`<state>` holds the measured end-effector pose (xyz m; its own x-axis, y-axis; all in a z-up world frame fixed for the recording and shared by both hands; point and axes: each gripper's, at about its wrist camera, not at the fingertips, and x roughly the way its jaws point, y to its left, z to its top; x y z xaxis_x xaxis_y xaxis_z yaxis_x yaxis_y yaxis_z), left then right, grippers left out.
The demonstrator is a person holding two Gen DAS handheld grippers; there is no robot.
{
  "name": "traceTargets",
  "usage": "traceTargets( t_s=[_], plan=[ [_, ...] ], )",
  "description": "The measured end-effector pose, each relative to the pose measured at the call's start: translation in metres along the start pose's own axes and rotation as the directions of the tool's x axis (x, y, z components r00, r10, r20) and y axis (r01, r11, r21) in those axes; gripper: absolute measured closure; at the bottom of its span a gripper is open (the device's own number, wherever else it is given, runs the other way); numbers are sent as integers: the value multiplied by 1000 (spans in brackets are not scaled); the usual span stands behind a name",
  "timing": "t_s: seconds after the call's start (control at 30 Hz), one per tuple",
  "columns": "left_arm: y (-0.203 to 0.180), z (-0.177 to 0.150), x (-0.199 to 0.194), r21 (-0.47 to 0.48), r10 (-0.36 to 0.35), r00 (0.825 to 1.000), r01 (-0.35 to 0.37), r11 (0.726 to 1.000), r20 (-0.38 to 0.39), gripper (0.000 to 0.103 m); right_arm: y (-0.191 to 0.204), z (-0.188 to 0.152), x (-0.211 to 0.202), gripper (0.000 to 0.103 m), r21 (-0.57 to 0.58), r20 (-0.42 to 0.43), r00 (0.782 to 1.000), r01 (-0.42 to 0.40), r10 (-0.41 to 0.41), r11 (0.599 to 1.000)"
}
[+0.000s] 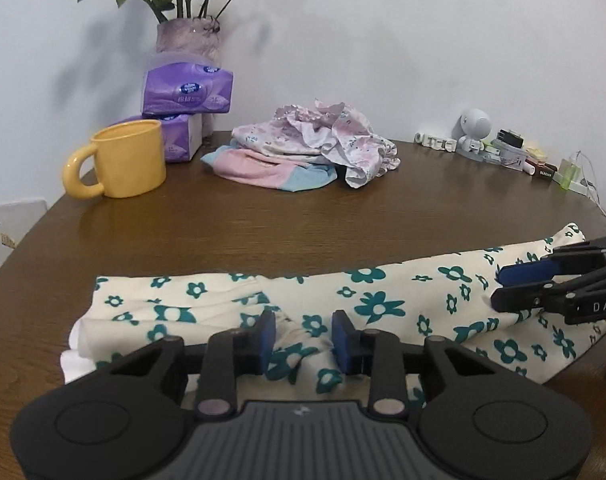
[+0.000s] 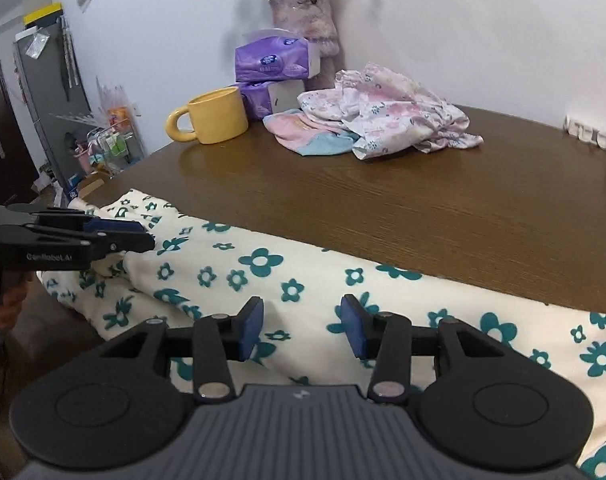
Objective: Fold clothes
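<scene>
So we've got a cream garment with teal flowers [image 1: 343, 300] lying lengthwise along the near edge of the brown wooden table [image 1: 303, 216], partly folded over itself. Our left gripper [image 1: 303, 338] sits low over its near edge with the fingers parted; a ridge of the cloth bunches up between them, but we can't tell if the pads are actually pressing on it. Our right gripper [image 2: 301, 326] hangs over the same cloth further along, fingers apart with just flat fabric under the gap, nothing pinched. At the back of the table there's a crumpled pile of pink floral clothes [image 1: 307, 144], next to a yellow mug [image 1: 123, 160], purple tissue packs [image 1: 187, 92] and a vase of flowers [image 1: 187, 36].
</scene>
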<state>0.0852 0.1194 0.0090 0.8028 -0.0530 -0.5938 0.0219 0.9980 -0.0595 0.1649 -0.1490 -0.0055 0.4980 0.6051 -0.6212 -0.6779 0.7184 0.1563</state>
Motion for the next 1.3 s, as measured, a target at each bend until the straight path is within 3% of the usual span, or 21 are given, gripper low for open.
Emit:
traceTargets(
  t_s=[0.13,0.33,0.43,0.5,0.7,0.77,0.87,0.93,1.03,1.2,1.3],
  plan=[
    [3,-4,0,19,41,999,-42,999,14,70,6,-7,-3,60,-67,0,1000,24,-24,997],
    [21,-9,-7,-51,62,997,-60,997,38,69,6,-14,-9,60,-86,12,999,31,-30,996],
    [34,-12,-12,-93,139,989,-135,986,42,73,6,-14,-9,60,-91,14,999,33,-32,995],
    [47,-15,-15,-135,184,982,-178,975,34,67,7,-14,-9,60,-97,16,999,37,-36,995],
    [62,-14,-35,-220,171,984,-154,963,58,67,12,-8,-12,59,-97,23,999,27,-25,995],
    [58,-10,-40,-214,129,989,-110,971,76,67,31,-1,-14,60,-142,40,998,-44,50,989],
    [47,-8,-38,-168,91,994,-79,983,60,69,66,9,-13,64,-243,41,986,-150,164,958],
    [42,-9,-29,-135,85,996,-80,988,29,69,97,11,-3,68,-347,11,981,-180,196,920],
    [42,-14,-19,-127,87,996,-86,988,5,68,129,12,17,72,-465,-15,982,-173,187,868],
    [44,-14,-19,-116,74,997,-72,991,7,68,156,9,43,75,-586,-23,995,-92,97,805],
    [47,-13,-25,-110,63,998,-60,992,24,69,160,8,44,90,-616,-40,996,-87,80,782]
  ],
)
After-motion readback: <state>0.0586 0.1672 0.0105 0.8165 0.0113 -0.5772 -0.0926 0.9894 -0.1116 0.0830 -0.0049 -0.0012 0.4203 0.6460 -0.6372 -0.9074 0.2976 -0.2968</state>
